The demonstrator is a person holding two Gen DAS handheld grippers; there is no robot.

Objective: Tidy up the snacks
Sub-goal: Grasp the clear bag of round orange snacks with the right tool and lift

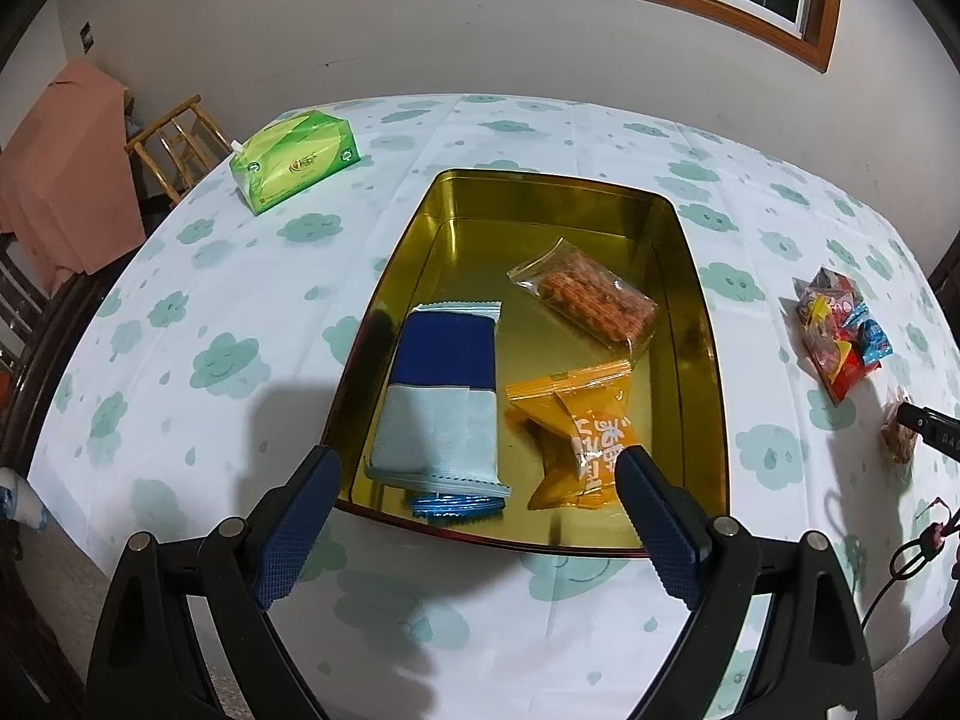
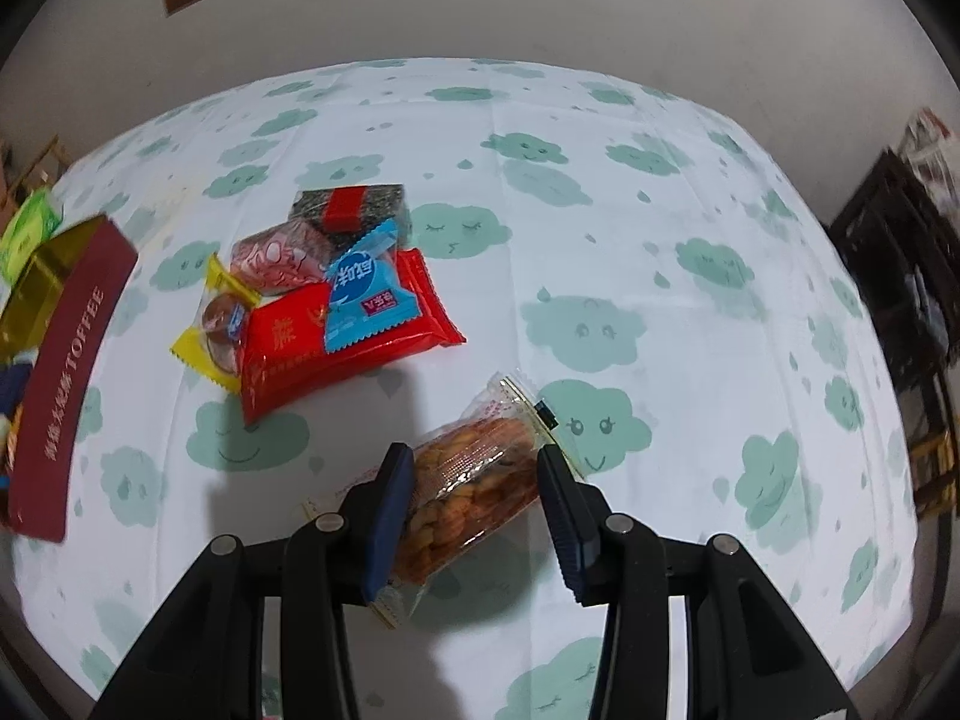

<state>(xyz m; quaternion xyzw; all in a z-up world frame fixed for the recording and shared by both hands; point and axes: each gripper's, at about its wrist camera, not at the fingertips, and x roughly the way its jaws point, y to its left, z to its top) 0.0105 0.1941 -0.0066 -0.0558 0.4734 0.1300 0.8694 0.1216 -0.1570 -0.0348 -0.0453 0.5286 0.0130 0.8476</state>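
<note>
Straddling the clear peanut packet (image 2: 474, 492), your right tool (image 2: 474, 468) has its jaws spread either side; the near pad seems to touch, though I can't confirm a grip. Packet lies on the desk (image 2: 600, 240), long axis diagonal across the jaws. Your left tool (image 1: 477, 468) hangs wide open, empty, over the gold tin (image 1: 696, 300).

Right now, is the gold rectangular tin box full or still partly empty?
Partly empty: the gold tin box holds three visible packets, and much bare gold floor shows at its far end.

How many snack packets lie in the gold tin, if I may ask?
4: blue-and-white packet at left, blue packet peeking beneath it, orange packet at right, clear packet behind. Others may be hidden.
</note>
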